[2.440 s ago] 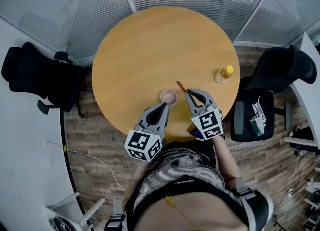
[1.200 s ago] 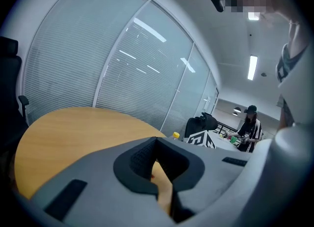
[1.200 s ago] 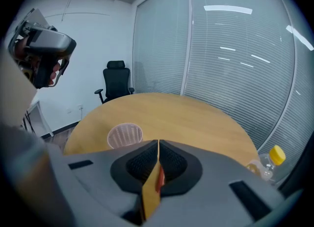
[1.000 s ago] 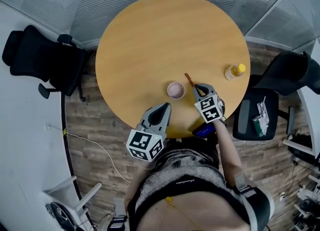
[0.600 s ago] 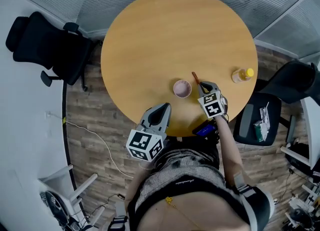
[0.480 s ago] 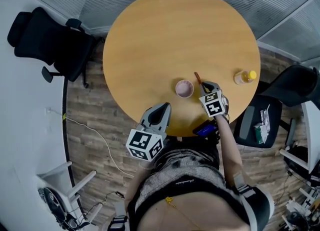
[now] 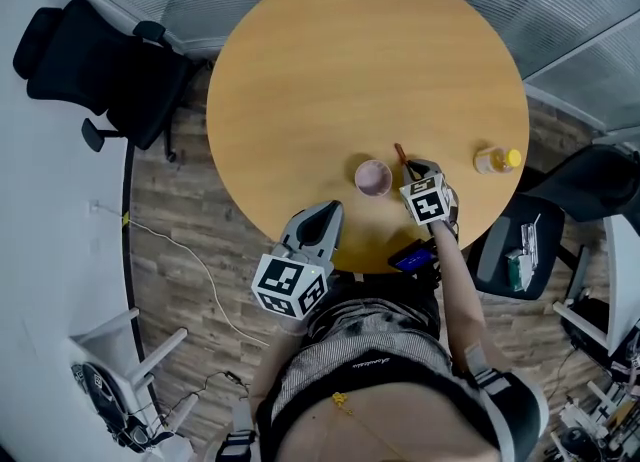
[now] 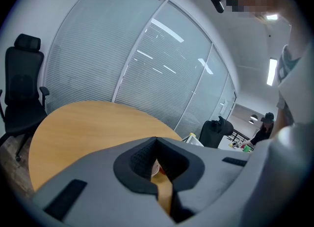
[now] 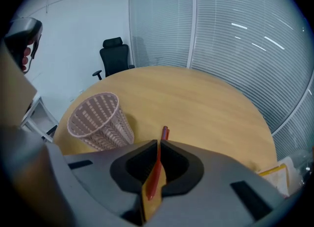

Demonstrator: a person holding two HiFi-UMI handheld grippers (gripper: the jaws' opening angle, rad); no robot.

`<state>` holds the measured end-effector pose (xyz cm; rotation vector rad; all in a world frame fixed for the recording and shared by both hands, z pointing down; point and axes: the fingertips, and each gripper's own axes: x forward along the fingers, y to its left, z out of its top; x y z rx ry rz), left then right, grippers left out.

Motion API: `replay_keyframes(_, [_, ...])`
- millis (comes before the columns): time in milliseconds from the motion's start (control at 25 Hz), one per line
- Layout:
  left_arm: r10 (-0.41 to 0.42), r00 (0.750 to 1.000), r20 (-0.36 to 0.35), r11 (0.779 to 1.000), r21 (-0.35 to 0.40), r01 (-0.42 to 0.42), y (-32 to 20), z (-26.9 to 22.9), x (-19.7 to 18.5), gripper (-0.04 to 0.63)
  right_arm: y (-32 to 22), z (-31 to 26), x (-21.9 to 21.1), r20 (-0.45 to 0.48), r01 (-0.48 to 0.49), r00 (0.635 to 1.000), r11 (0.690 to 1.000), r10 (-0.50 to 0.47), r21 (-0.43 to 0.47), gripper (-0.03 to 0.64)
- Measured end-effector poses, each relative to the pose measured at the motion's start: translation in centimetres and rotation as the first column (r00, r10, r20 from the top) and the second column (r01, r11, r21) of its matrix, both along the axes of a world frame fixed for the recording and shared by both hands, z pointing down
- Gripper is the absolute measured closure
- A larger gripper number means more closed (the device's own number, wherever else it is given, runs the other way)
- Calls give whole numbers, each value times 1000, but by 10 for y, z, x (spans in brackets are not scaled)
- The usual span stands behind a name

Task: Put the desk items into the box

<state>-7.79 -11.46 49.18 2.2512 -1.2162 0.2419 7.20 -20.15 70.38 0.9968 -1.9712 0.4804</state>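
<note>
Two grippers are working at the near side of the round table (image 7: 330, 60).

- **Left gripper:** The left gripper (image 7: 327, 210) is hovering over the near edge with its fingers pressed together and nothing between them. It is keeping the same idle pose it had a couple of seconds back.
- **Cup:** Just right of it and a little farther in, the pink mesh cup (image 7: 373, 178) is standing upright, mouth up. It is looking empty in the head view. No other box-like container is showing, so I am treating the cup as the target; this is a judgement only.
- **Pen and right gripper:** Close beside the cup on its right, the red pen (image 9: 156, 167) is being pinched by the right gripper (image 9: 158, 145). The jaws are closed flat on the barrel, with one end sticking out on the far side.
- **Change:** 2.4 s ago those jaws were standing apart around the pen; since then the gripper has been settling in and closing.
- **Meaning:** The grasp is looking made, so the next step is likely a lift and a short carry left to the cup. Whether the pen is off the table yet, I cannot tell.
- **Bottle:** At far right, a yellow-capped bottle (image 7: 497, 161) is standing untouched, well apart from the gripper.
</note>
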Motion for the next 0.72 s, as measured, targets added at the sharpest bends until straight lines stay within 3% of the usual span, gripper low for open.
replay_keyframes(480, [-13, 1000, -4, 1000, -23, 13, -1, 9, 2, 598, -15, 31, 0, -11, 12, 1000, 997, -13, -77, 578])
replay_keyframes(720, [-24, 1000, -7, 999, -29, 23, 0, 10, -3, 597, -14, 42, -1, -11, 13, 1000, 991, -15, -132, 522])
